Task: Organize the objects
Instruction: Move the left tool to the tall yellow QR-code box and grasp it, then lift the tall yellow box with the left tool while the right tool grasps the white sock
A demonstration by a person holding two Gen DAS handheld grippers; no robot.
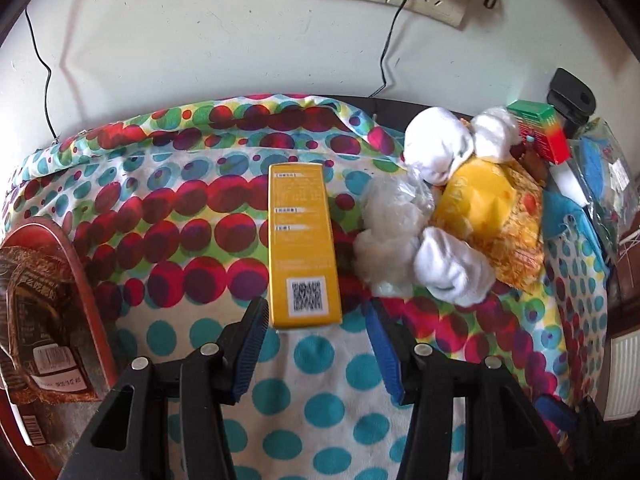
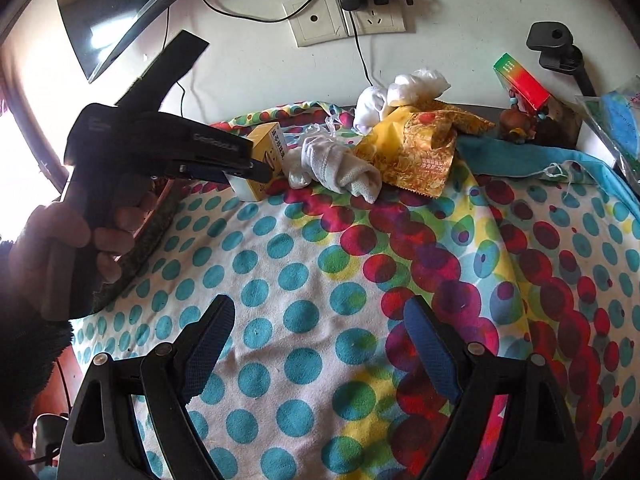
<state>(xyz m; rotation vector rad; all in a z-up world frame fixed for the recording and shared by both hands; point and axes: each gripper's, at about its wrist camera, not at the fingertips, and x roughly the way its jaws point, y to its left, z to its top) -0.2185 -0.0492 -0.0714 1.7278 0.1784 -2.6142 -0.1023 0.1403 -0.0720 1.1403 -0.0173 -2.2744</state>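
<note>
Your L gripper [image 1: 316, 312] is released: jaws apart w/ the near end of the yellow box [image 1: 302, 240] sitting just ahead of the tips, pads not pressing it. Box lies flat on the dotted cloth [image 1: 320, 400], long axis running toward the wall-side edge, QR code end nearest you. In the R wrist view your left hand [image 2: 72, 240] holds that gripper from the left, its tips at the box [image 2: 266, 160]. R gripper [image 2: 320, 320] also released, jaws wide, only bare cloth [image 2: 304, 280] btwn them, well clear of everything. Clutter sits near the cloth's far edge: white sock [image 1: 452, 268] just right of the box, crumpled clear plastic [image 1: 392, 220] btwn box and sock, yellow snack packet [image 1: 492, 216] behind the sock, a 2nd white sock bundle [image 1: 440, 148] further back, toward the wall. Red-green box [image 1: 540, 132] at the far right corner. Brown packet [image 1: 36, 320] at the left edge of the bench, partly off the cloth. Wall socket [image 2: 348, 16] w/ a black adapter plugged in above.
</note>
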